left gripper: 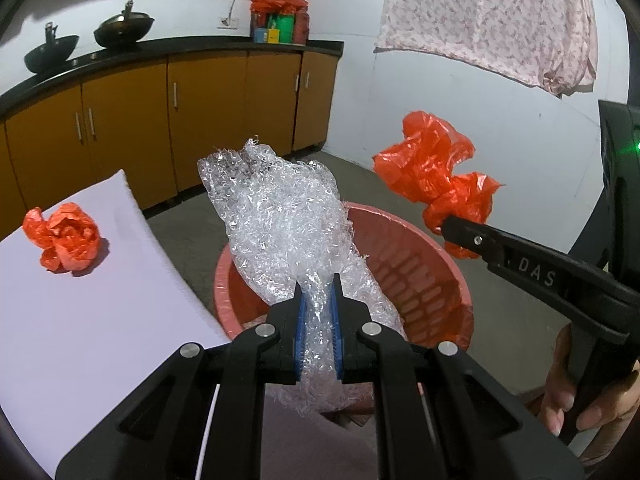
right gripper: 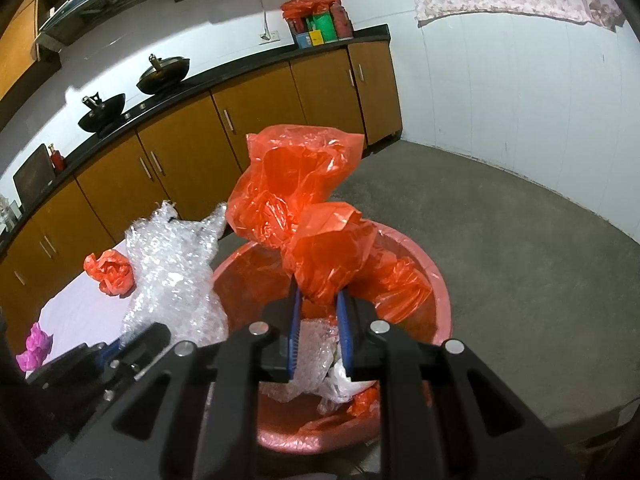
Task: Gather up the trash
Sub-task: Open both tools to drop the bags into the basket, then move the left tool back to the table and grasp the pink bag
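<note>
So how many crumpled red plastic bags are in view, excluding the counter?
3: one bag in the right gripper, one bag on the white table, one bag in the basket; more may be buried.

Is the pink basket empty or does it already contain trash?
Not empty: the pink basket already holds clear plastic and red scraps.

left tool (left gripper: 318, 284) clamped, right tool (right gripper: 318, 300) gripping

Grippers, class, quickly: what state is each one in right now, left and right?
Left gripper: shut on the bubble wrap, over the basket.
Right gripper: shut on the red bag, over the same basket.
</note>
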`<state>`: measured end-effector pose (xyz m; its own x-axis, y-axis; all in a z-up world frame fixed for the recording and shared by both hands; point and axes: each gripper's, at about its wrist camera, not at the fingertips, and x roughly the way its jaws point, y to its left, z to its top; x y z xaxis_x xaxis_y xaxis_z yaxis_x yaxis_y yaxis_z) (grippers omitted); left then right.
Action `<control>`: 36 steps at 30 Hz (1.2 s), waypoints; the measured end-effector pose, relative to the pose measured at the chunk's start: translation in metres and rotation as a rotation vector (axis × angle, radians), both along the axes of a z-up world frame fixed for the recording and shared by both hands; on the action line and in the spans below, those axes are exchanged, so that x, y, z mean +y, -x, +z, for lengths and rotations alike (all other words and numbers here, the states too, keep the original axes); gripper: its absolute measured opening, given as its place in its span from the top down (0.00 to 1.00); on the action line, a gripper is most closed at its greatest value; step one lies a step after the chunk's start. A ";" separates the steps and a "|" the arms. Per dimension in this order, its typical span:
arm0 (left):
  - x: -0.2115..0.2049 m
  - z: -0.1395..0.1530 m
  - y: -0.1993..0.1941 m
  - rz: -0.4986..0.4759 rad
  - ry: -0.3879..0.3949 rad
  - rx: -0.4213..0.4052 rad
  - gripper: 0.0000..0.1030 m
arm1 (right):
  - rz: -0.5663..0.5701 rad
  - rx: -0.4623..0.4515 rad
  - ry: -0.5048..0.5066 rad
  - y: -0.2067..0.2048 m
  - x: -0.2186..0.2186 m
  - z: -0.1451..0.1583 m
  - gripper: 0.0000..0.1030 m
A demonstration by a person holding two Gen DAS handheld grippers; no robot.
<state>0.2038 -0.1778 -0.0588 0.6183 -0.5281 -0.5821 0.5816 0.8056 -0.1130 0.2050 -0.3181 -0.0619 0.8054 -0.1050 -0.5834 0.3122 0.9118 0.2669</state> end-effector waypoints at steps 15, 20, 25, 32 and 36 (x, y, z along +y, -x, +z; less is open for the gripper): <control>0.039 -0.011 -0.008 0.101 -0.025 0.004 0.49 | -0.042 0.013 -0.055 0.004 -0.013 -0.019 0.59; 0.083 -0.005 -0.007 0.229 -0.022 -0.025 0.38 | -0.017 -0.011 -0.049 0.003 0.000 -0.010 0.52; 0.167 0.002 -0.008 0.441 -0.036 -0.053 0.25 | 0.064 -0.026 -0.040 -0.007 0.032 -0.003 0.40; 0.308 0.006 -0.013 0.774 -0.124 -0.075 0.09 | 0.201 -0.028 -0.036 -0.029 0.094 0.001 0.27; 0.381 0.004 -0.019 0.928 -0.166 -0.061 0.06 | 0.275 -0.015 -0.052 -0.047 0.132 0.001 0.26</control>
<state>0.2232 0.2032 -0.0552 0.7819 0.2769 -0.5586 -0.2989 0.9528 0.0539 0.2516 -0.1864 -0.0607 0.8078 0.1488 -0.5703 0.0503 0.9467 0.3183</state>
